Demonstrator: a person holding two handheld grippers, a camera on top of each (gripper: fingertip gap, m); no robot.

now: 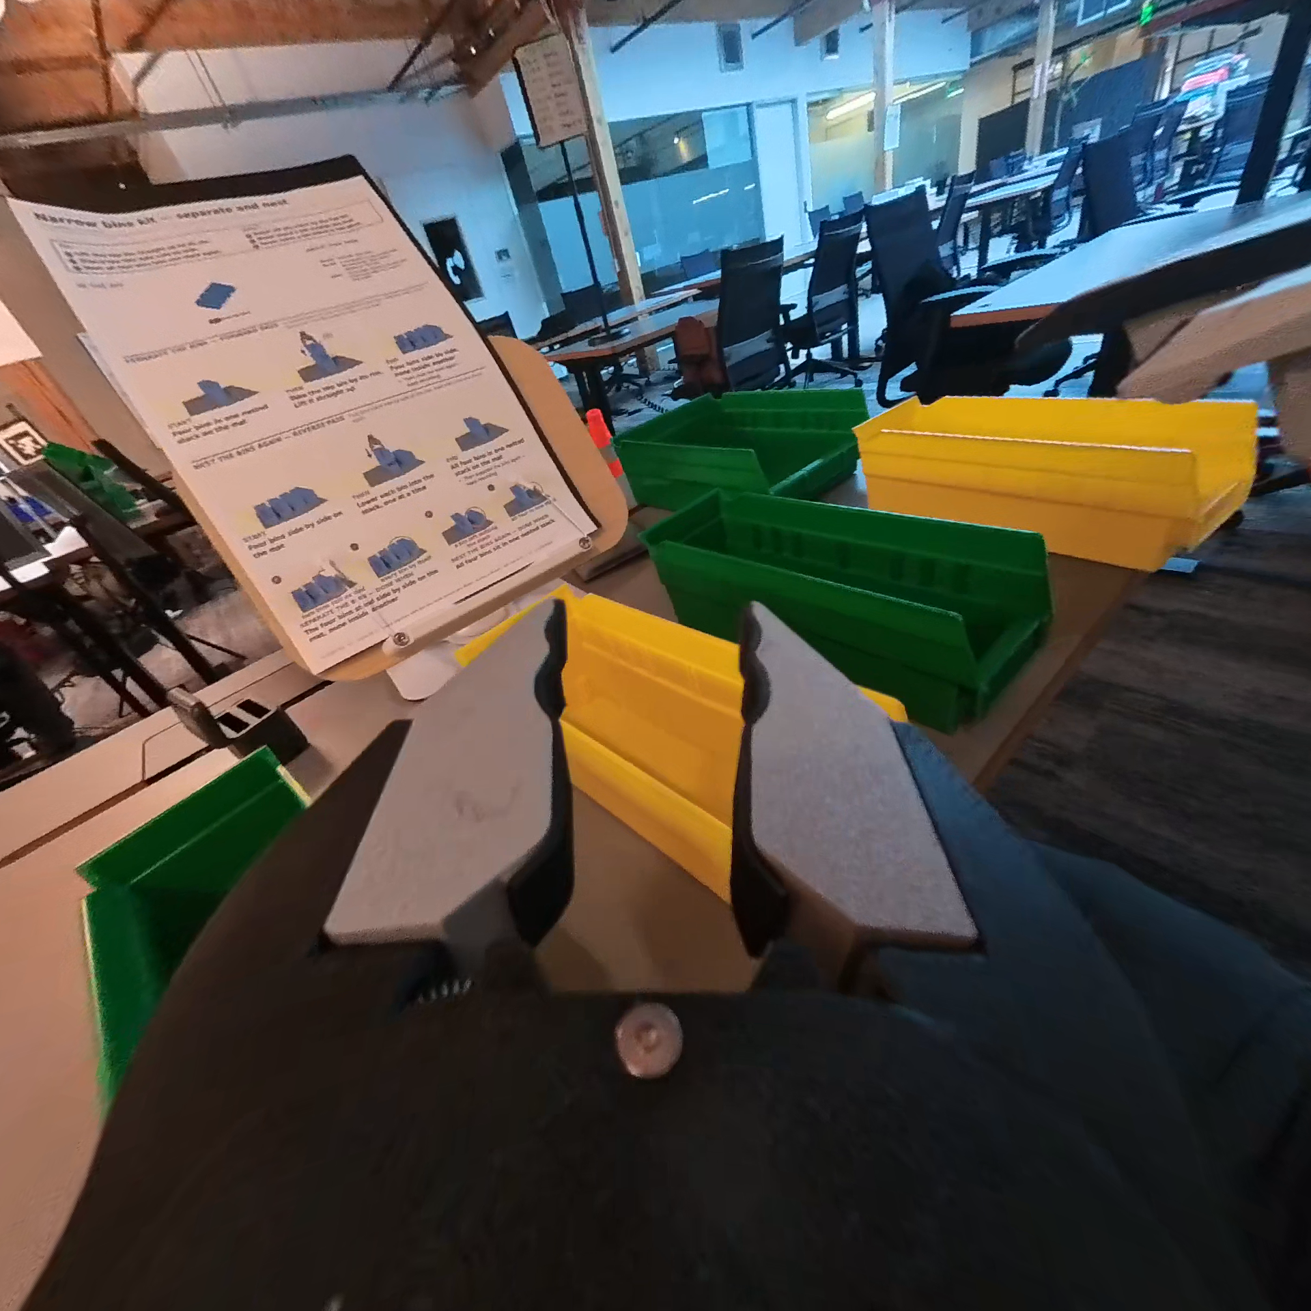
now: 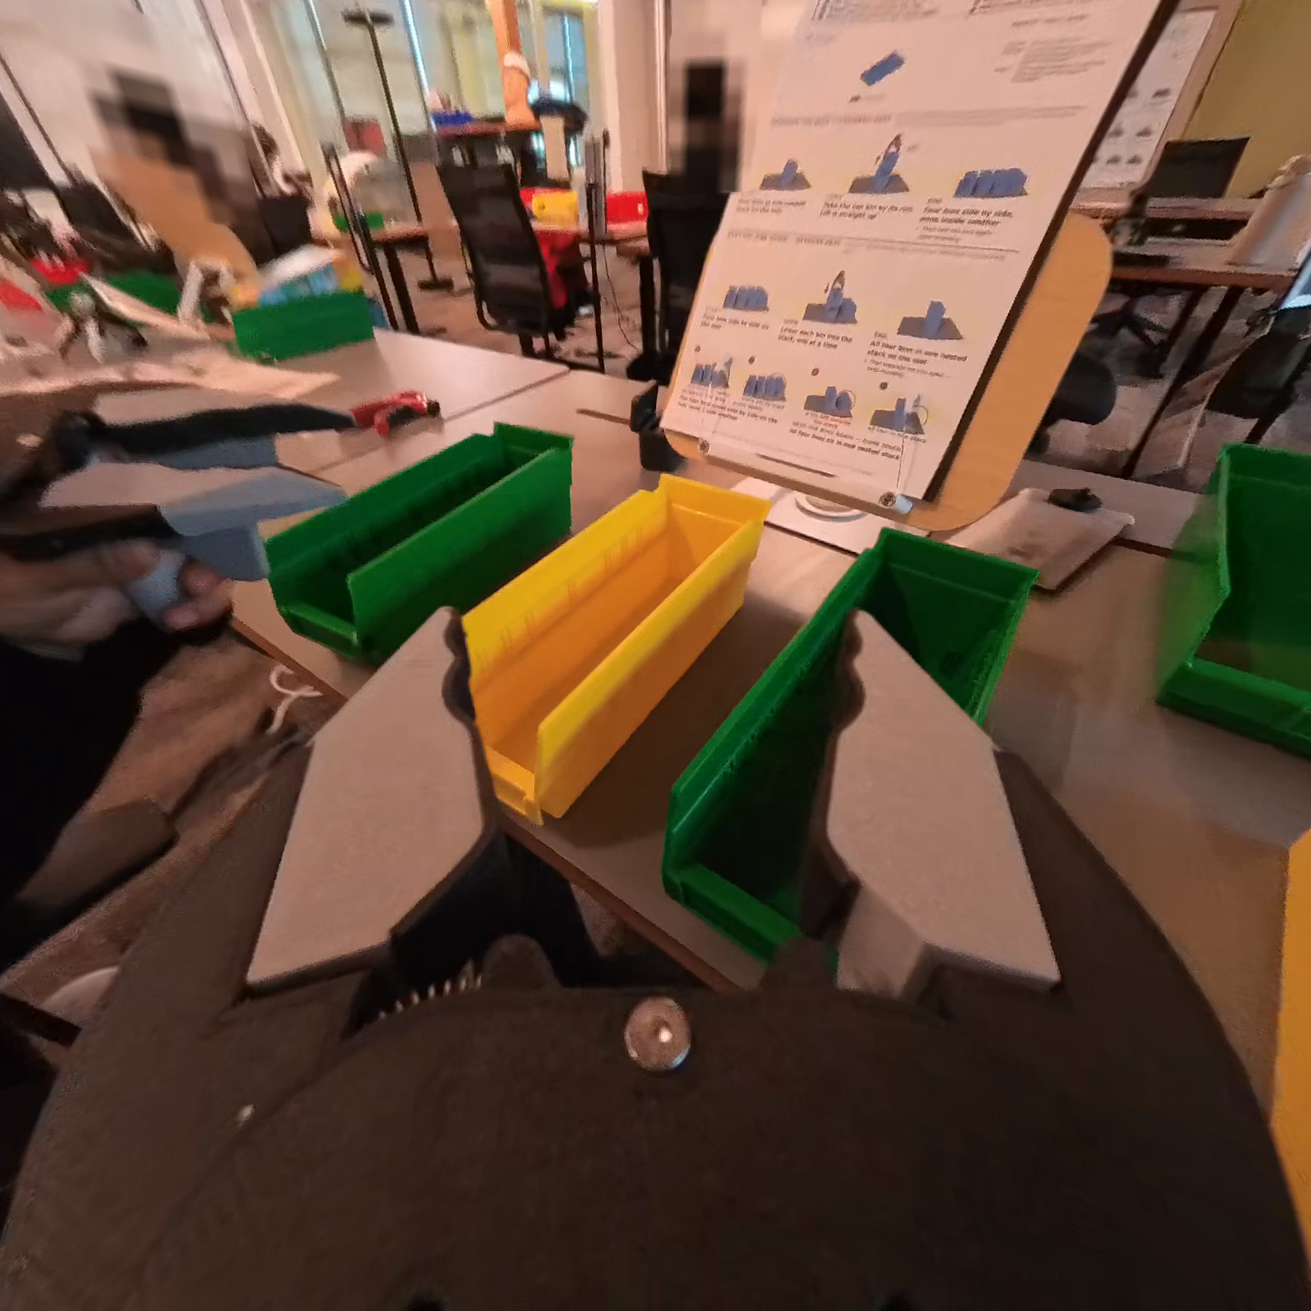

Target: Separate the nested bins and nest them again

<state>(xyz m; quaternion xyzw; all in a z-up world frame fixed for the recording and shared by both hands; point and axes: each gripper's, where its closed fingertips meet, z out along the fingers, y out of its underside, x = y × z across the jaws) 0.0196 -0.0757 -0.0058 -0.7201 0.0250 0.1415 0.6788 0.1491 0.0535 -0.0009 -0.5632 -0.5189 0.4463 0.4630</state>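
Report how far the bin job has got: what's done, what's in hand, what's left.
Done: separation looks complete. A green bin, a yellow bin and a second green bin stand apart, side by side, on the table; more bins lie further right.
In hand: nothing. The right gripper is open over the row; the left gripper is open and empty too.
Left: probably all the re-nesting.

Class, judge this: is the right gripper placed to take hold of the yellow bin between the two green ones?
Probably yes. The right gripper is open, the yellow bin lies just ahead with its near end facing it, and nothing stands between them.
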